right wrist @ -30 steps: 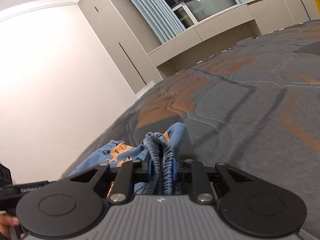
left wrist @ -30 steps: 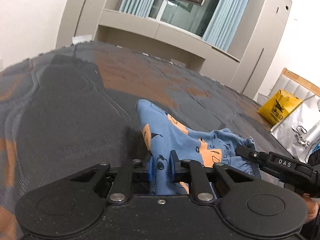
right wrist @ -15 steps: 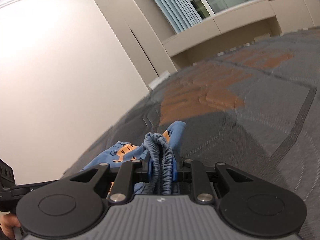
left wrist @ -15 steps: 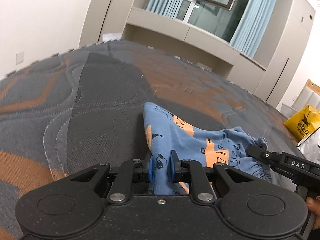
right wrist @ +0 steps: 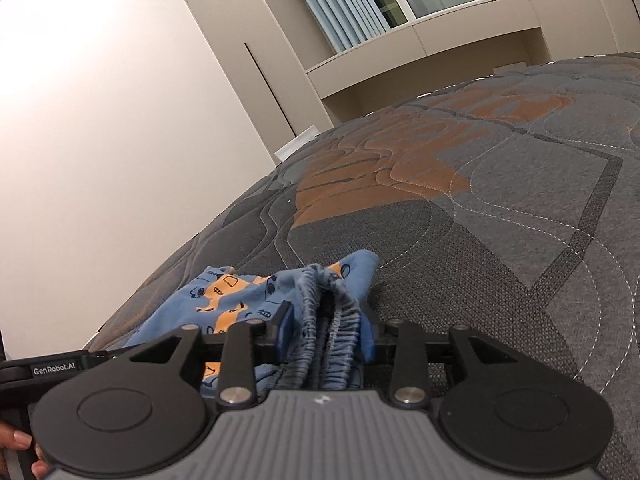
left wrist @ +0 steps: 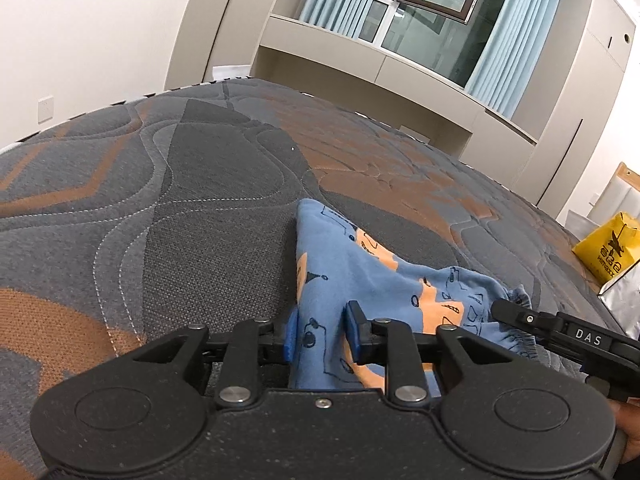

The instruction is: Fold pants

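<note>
Jaws just opening, left gripper (left wrist: 320, 330) and right gripper (right wrist: 326, 330), pants (left wrist: 360, 276) between.

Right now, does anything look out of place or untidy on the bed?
Only the pants: they lie bunched on the mattress, not flat. Both the left gripper and right gripper have just been opening around the cloth.

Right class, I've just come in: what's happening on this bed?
A person with a gripper in each hand is folding small blue cotton pants with orange prints on a grey and orange quilted mattress. The left gripper has fabric between its jaws, the right gripper the gathered waistband. Both have just been opening, letting go.
</note>
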{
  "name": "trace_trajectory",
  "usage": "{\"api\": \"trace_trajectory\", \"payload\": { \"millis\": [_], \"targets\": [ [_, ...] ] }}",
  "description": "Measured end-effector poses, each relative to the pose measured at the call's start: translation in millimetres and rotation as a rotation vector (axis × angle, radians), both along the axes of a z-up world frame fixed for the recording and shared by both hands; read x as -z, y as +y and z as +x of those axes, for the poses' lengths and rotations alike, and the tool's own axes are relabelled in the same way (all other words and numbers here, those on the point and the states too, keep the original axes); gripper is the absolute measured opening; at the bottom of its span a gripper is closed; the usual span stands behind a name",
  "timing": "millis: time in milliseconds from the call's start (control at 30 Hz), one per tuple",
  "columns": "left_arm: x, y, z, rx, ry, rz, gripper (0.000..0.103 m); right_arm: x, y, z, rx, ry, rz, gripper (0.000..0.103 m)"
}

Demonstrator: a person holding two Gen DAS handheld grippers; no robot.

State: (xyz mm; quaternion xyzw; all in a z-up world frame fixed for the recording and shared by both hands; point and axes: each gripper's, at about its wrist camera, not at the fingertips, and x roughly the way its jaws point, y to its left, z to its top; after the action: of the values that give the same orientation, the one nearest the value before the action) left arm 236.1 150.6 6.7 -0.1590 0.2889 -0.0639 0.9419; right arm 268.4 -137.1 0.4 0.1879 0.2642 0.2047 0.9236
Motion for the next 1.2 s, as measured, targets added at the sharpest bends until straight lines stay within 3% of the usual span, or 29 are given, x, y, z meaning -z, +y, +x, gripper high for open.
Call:
{"api": "trace_trajectory", "payload": {
  "millis": [267,433,700,1067,1200],
  "targets": [
    [-8.7,-4.7,-28.3,-0.078,-0.050,0.012,0.081,0.1,-2.4,-18.4,0.029,-0.041,0.002,0.086],
    [-11.4,-13.7,-55.7,-0.101,-0.070,0.031,0.098,0.1,-11.0,-42.9,0.033,-0.063,0.069,0.100],
    [-23.4,-30.5,-119.5,-0.076,-0.129,0.107,0.102,-11.4,-15.3,-104.6,0.023,-0.119,0.062,0.103],
    [-15.5,-34.9,-212.2,-0.086,-0.191,0.228,0.102,-16.2,7.1,-221.7,0.063,-0.204,-0.169,0.103],
    [-7.3,-32.5,-235.4,-0.092,-0.184,0.238,0.102,-12.4,18.2,-254.1,0.097,-0.213,-0.238,0.103]
  ]
}}
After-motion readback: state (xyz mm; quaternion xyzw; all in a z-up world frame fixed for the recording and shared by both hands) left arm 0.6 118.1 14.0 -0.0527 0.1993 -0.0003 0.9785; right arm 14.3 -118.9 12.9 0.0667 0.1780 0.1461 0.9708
